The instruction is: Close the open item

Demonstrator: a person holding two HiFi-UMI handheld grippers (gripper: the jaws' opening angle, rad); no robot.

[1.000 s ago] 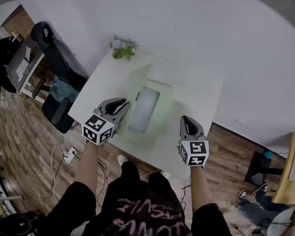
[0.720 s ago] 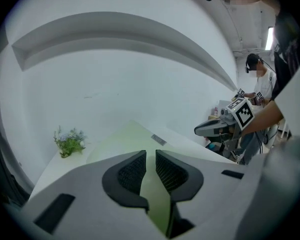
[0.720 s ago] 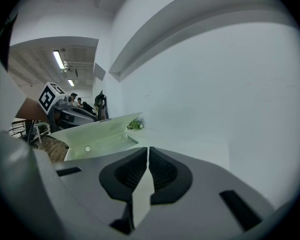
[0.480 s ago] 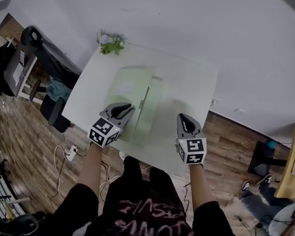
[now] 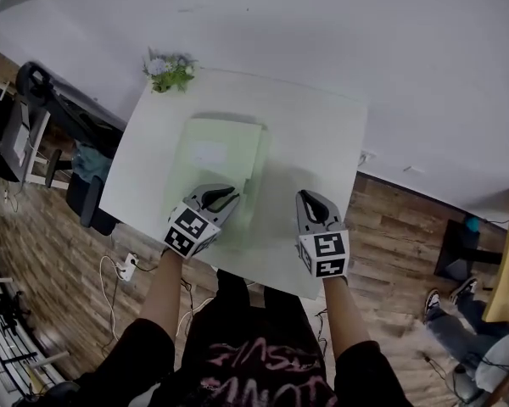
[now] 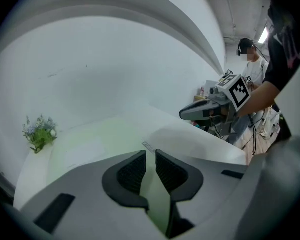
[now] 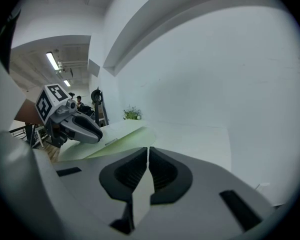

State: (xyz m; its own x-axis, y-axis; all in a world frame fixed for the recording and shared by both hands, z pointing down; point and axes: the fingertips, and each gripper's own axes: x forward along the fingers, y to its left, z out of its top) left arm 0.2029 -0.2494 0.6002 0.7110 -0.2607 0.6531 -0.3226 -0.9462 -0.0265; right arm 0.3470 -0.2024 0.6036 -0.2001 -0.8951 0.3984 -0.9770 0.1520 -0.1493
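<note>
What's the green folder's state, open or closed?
Closed, or very nearly: the green folder lies flat, its cover folded over the other half.

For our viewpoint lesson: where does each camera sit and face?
Head view: above, looking down at white table; both arms, left gripper, right gripper show.
Left gripper view: behind its jaws, facing across pale green flat folder; right gripper shows.
Right gripper view: behind its jaws, facing the folder; left gripper shows.
Shared: folder, small flower plant.

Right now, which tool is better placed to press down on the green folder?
Probably the left. The left tool sits over the near edge of the green folder, while the right tool is over bare table, off the folder's right side.
</note>
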